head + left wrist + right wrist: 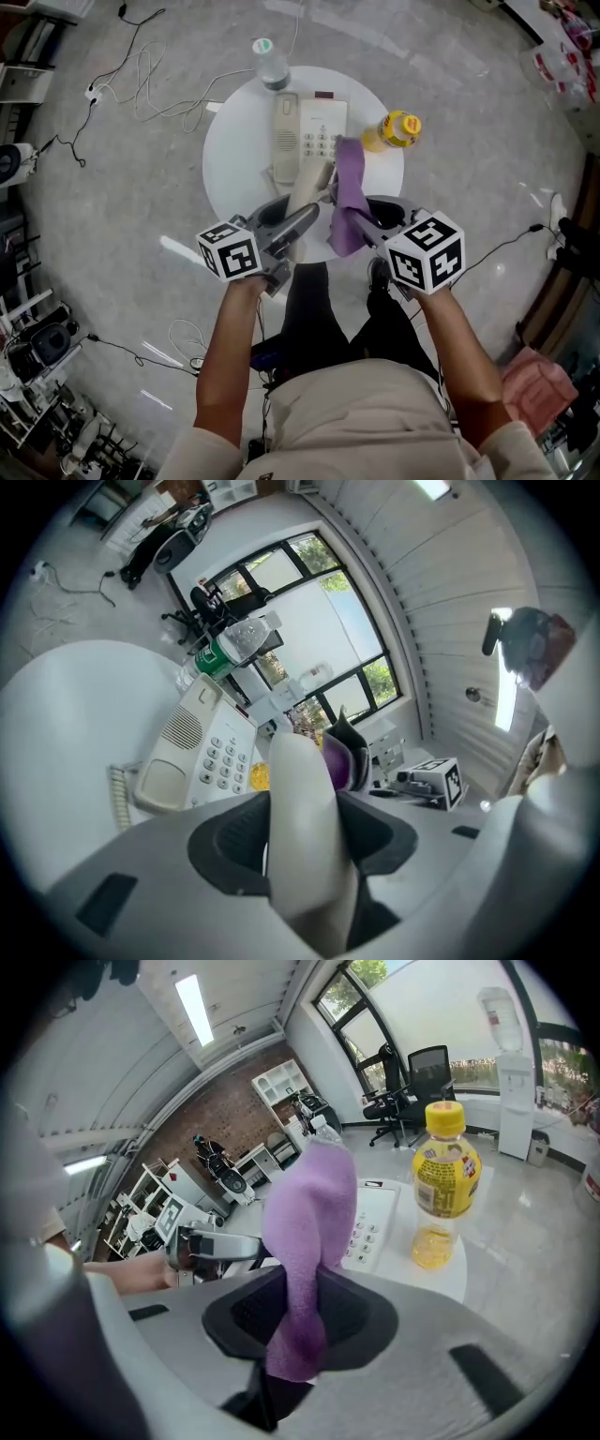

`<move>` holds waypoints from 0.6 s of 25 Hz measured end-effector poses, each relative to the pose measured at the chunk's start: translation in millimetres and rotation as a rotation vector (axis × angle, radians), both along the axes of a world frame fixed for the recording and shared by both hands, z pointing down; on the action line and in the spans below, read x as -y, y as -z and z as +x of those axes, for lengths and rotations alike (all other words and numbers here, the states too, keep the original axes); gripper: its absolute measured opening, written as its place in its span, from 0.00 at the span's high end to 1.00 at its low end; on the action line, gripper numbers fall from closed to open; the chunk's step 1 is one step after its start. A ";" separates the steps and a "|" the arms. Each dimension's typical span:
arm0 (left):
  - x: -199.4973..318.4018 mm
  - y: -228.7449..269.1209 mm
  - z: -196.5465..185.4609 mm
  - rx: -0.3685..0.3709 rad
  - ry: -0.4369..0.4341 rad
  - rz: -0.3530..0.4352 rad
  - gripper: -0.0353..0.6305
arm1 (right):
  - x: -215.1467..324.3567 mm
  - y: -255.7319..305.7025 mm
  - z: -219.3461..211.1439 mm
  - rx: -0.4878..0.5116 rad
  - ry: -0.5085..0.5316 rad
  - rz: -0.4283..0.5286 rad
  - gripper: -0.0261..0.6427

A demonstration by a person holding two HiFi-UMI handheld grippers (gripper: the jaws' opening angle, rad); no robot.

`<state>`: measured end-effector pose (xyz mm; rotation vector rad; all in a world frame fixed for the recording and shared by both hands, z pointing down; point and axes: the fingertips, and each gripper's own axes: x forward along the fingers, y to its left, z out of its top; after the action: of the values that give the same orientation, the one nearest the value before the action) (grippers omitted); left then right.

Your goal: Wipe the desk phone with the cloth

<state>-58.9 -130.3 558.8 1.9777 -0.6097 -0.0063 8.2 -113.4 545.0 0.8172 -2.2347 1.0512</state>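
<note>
A cream desk phone (319,131) lies on the round white table (234,141), its cradle (169,775) empty and its coiled cord (117,794) at the side. My left gripper (314,202) is shut on the cream handset (300,808), held lifted over the table's near edge, just short of the phone. My right gripper (352,220) is shut on a purple cloth (305,1232), which stands up from the jaws and hangs beside the handset, right of the keypad (366,1227).
A yellow juice bottle (398,129) stands right of the phone, also in the right gripper view (441,1180). A clear bottle with a green cap (269,61) stands at the table's far edge. Cables (141,75) trail on the floor to the left.
</note>
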 end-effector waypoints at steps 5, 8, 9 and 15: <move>7.8 -13.4 -0.1 0.168 -0.027 0.054 0.63 | 3.1 -1.1 3.4 0.002 -0.018 0.008 0.84; 10.5 -19.7 -0.8 0.229 -0.030 0.072 0.63 | 9.9 0.0 12.8 -0.005 -0.054 0.026 0.84; 10.8 -21.3 -0.5 0.246 -0.035 0.078 0.63 | 12.3 -0.1 16.7 -0.008 -0.067 0.031 0.84; 8.7 -31.0 6.9 0.328 -0.075 0.108 0.63 | 29.3 9.0 15.0 0.066 -0.091 0.104 0.84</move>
<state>-52.0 -138.9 589.9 2.1236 -0.7572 0.3437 23.2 -142.7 536.0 0.9498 -2.3430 1.0240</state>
